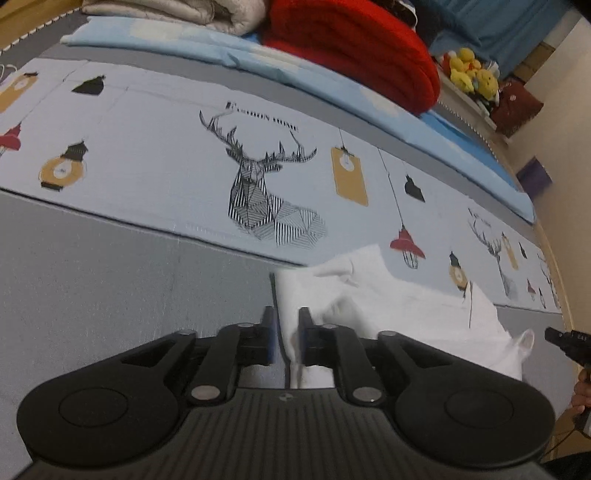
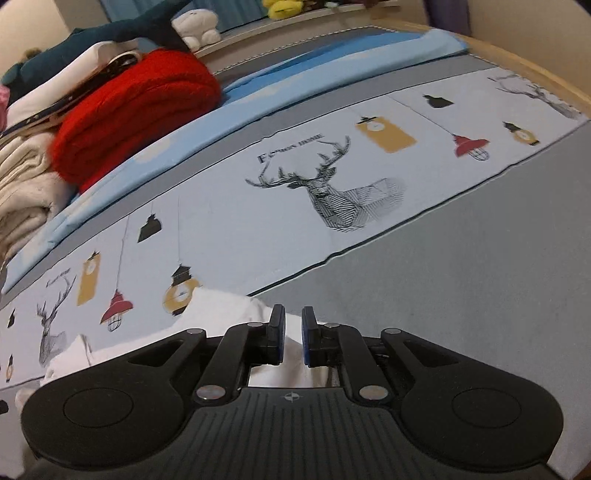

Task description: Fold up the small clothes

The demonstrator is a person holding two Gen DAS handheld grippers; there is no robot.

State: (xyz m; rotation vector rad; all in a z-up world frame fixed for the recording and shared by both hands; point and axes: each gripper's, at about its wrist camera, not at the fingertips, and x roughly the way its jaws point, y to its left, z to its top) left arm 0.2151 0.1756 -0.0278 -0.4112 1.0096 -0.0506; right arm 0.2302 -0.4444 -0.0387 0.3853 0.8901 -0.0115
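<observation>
1. While both of your grippers angle steeply down at the bed, your left gripper (image 1: 286, 334) has a fold of the white garment (image 1: 399, 306) standing between its blue pads; the gap is narrow, and the cloth touches the right pad while a sliver of space shows beside the left one.
2. Your right gripper (image 2: 293, 338) is likewise set at a narrow gap, with white cloth (image 2: 229, 306) visible between and below its fingers; whether the pads press on it cannot be told.
3. From the left wrist view, the garment lies rumpled across the seam where the grey sheet (image 1: 110, 288) meets the printed band (image 1: 155, 155) with its deer and lantern motifs, spreading to the right toward the tip of your other gripper and your hand (image 1: 583, 391) at the frame's edge.
4. From the right wrist view, the garment spreads to the left of the fingers, its far edge reaching onto the printed band (image 2: 236, 229).
5. Open grey sheet (image 2: 461, 288) stretches to the right of your right gripper, and equally bare grey lies to the left of your left gripper.
6. Beyond the printed band, a light blue quilt (image 1: 258, 55) runs along the bed, with a folded red blanket (image 1: 351, 44) and cream bedding (image 1: 177, 13) stacked on it, well apart from the garment.
7. At the far side, yellow plush toys (image 1: 471, 72) sit on a ledge near the wall.
</observation>
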